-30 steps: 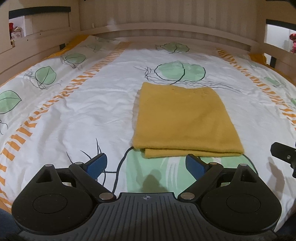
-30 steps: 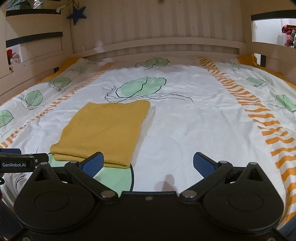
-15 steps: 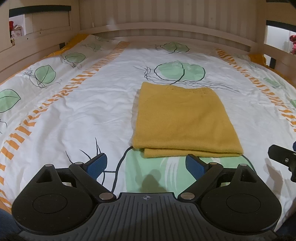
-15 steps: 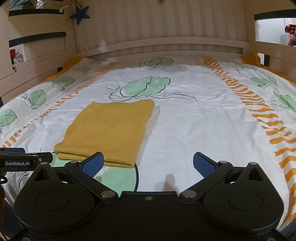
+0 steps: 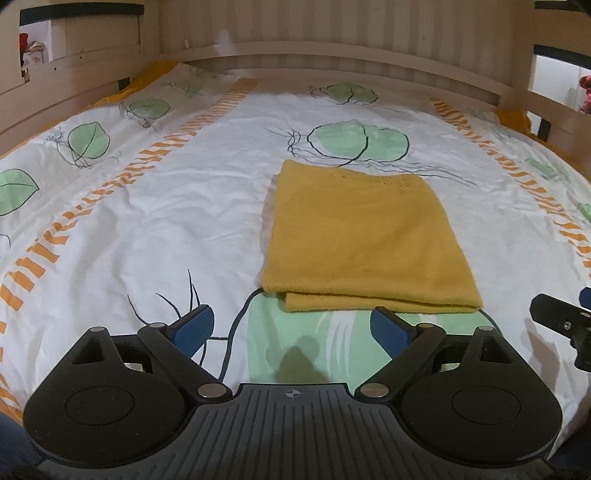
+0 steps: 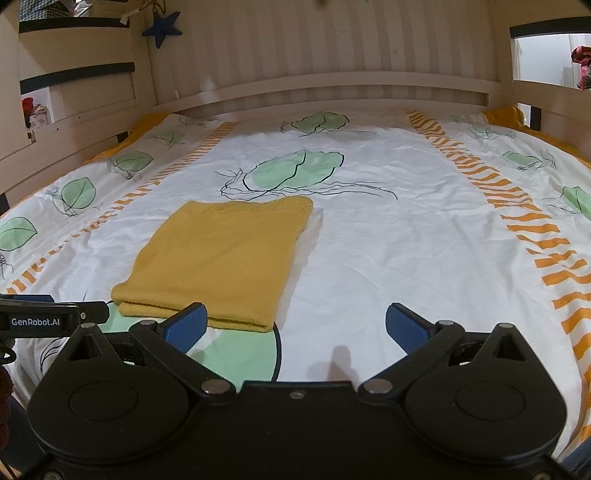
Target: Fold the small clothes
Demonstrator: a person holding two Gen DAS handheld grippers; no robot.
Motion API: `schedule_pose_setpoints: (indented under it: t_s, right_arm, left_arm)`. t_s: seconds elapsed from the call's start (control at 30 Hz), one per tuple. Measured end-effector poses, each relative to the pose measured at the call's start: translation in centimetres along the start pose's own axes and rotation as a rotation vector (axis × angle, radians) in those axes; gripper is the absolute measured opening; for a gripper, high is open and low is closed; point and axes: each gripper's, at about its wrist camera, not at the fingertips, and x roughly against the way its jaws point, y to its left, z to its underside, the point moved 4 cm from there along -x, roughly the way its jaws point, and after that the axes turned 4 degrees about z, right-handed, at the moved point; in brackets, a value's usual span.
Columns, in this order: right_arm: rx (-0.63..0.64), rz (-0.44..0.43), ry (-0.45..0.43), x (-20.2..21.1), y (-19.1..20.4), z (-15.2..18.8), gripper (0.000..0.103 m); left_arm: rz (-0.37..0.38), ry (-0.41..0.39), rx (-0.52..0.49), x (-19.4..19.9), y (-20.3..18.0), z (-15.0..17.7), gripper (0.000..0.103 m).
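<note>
Wooden slatted bed frame [image 6: 332, 48] on three sides. Leaf-print sheet [image 5: 166, 221], lightly wrinkled. Folded yellow garment [image 5: 365, 236] flat at my left gripper's [image 5: 291, 328] 12 to 1 o'clock. My left and right gripper [image 6: 293, 326]: jaws spread, empty. Blue star [image 6: 161, 27], 11 o'clock.

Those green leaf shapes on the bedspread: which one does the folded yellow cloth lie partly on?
The big pale-green leaf nearest the grippers: the yellow cloth covers its far edge. The round leaf beyond the cloth's far end lies clear of it, and the others sit further off.
</note>
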Motion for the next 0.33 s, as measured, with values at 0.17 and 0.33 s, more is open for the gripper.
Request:
schedule_pose_setpoints:
  t_s: [0.17,0.33]
  right_arm:
    - [-0.001,-0.004,-0.001,-0.02,0.06,-0.03,0.102]
    - [-0.004,-0.007,0.004,-0.07,0.03,0.01,0.102]
  left_arm:
    - [0.003,-0.001,0.005,0.04,0.11,0.06,0.092]
    - [0.007,-0.001,0.004,0.05,0.12,0.06,0.092]
